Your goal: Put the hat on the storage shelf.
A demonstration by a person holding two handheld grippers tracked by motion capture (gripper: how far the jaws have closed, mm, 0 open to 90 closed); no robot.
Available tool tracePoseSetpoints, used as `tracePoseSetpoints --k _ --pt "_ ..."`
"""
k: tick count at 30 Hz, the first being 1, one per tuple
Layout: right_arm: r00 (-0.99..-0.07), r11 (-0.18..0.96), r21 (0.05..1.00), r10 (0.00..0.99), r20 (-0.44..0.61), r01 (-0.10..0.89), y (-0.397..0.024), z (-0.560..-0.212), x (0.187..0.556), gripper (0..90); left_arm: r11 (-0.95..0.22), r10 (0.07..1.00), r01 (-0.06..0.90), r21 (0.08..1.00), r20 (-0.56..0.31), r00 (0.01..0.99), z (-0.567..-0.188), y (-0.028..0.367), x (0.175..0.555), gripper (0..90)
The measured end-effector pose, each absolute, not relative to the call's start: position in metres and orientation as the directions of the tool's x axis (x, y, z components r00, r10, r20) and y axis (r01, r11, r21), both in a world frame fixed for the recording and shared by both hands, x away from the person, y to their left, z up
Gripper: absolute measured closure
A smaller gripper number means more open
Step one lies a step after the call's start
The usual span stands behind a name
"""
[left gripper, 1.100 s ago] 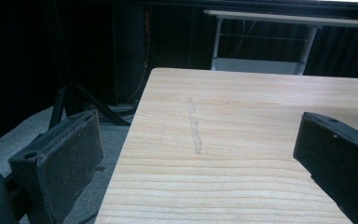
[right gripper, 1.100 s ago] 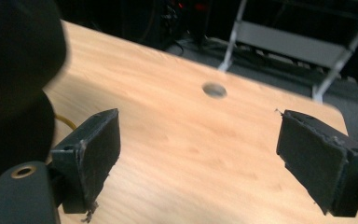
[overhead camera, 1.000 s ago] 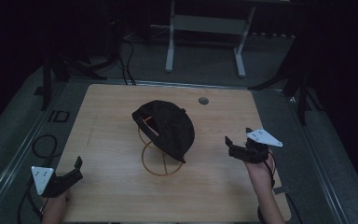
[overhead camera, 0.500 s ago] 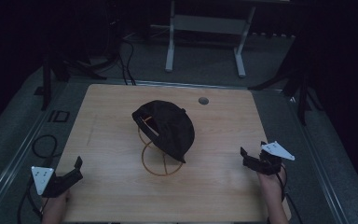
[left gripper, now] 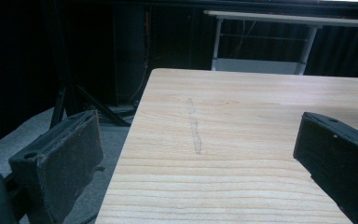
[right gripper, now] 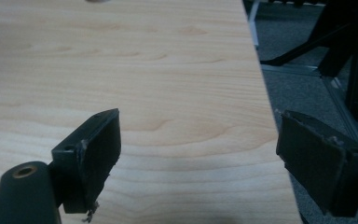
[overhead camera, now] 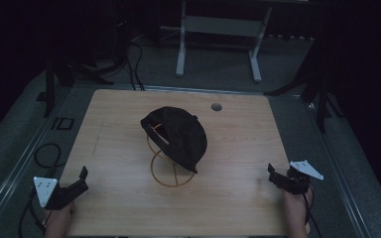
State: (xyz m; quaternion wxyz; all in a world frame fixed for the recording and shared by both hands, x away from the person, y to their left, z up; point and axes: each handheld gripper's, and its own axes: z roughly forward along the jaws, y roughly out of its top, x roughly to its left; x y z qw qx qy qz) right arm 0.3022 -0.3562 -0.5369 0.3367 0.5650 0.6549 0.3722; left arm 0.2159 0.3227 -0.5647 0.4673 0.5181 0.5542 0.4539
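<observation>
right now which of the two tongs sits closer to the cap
The right tongs, by a small margin; the left tongs rest farther from the black cap.

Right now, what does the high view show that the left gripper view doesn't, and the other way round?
High view alone: a black cap sitting on a wire stand mid-table, a small round hole near the far edge, the right claw at the table's right edge, and the person's forearms. Left gripper view alone: a close look at a faint pale streak along the wood grain, seen between its own spread jaws. Shared: the wooden table, the left claw open at its near left corner, and the white frame on the floor beyond.
</observation>
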Motion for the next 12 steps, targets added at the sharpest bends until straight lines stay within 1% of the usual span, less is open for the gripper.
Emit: tracePoseSetpoints --k 12 --pt "-0.141 0.102 0.87 0.989 -0.038 0.482 -0.354 -0.5378 0.3023 13.5 0.058 0.998 0.15 0.987 -0.054 -0.025 -0.5647 0.3235 0.2157 1.8"
